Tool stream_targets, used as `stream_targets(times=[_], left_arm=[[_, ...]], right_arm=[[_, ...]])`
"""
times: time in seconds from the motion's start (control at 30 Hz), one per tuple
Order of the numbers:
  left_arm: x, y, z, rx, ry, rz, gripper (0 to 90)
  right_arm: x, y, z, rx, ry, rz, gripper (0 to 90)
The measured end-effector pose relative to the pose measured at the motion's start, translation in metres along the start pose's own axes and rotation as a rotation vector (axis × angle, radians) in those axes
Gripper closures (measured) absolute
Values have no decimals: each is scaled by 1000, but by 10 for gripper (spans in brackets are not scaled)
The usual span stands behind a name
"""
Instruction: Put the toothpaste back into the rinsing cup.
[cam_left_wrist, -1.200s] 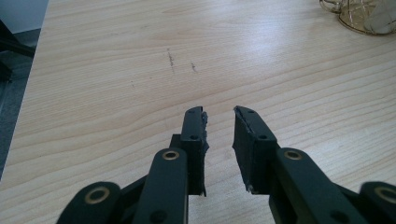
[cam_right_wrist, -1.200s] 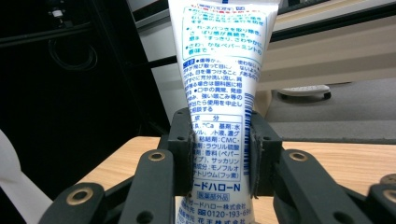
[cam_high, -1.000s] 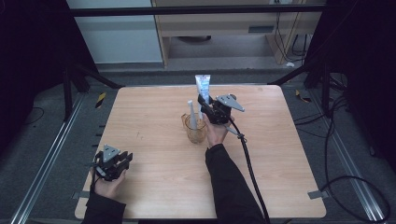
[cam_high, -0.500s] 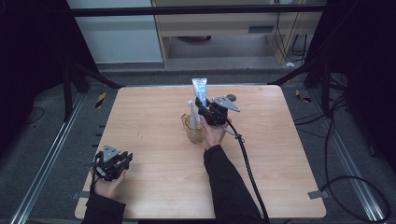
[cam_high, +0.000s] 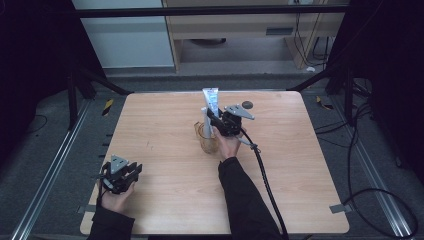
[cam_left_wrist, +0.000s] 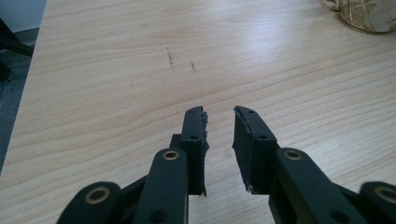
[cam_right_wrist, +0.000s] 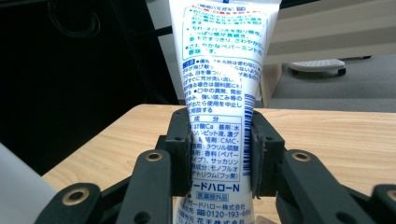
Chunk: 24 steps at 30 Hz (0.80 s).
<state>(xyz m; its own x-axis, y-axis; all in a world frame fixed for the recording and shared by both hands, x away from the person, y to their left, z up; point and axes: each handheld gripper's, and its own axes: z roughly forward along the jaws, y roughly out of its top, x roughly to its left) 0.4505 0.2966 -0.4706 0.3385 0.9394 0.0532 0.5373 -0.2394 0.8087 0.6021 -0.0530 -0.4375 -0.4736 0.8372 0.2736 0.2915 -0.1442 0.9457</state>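
The right gripper (cam_high: 214, 118) sits at the far middle of the bench (cam_high: 310, 170), and its 2 jaws stand either side of a white toothpaste tube (cam_right_wrist: 219, 88) covered in blue print. In the right gripper view the tube rises upright between the pads, which lie against its 2 edges; the jaws have just been easing open a little, yet the tube is between them and looks held. Just below and beside this gripper stands a clear amber cup (cam_high: 206, 139), with the tube's lower end at the cup's mouth and a second pale upright item (cam_high: 204, 116) just left of the tube. The hand behind the gripper is close against the cup's right side.

Over at the near left corner, the left gripper (cam_high: 120, 175) rests low over the bench. Its own view shows the jaws partly open with bare wood between them and nothing held. The cup's base (cam_left_wrist: 369, 16) shows far ahead of it, up to the right, well apart.
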Motion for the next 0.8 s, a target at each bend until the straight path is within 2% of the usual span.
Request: stream_targets(times=[0.23,0.5,0.8], left_arm=[[0,0,0,1,1,1,726],[0,0,0,3,0,3,726],[-1,1,0,4,1,5,726]], right_arm=[[0,0,-1,40,12,-8,644],[1,-1,-4,79,16,-58,633],[2,1,-10,115,21,-79,615]])
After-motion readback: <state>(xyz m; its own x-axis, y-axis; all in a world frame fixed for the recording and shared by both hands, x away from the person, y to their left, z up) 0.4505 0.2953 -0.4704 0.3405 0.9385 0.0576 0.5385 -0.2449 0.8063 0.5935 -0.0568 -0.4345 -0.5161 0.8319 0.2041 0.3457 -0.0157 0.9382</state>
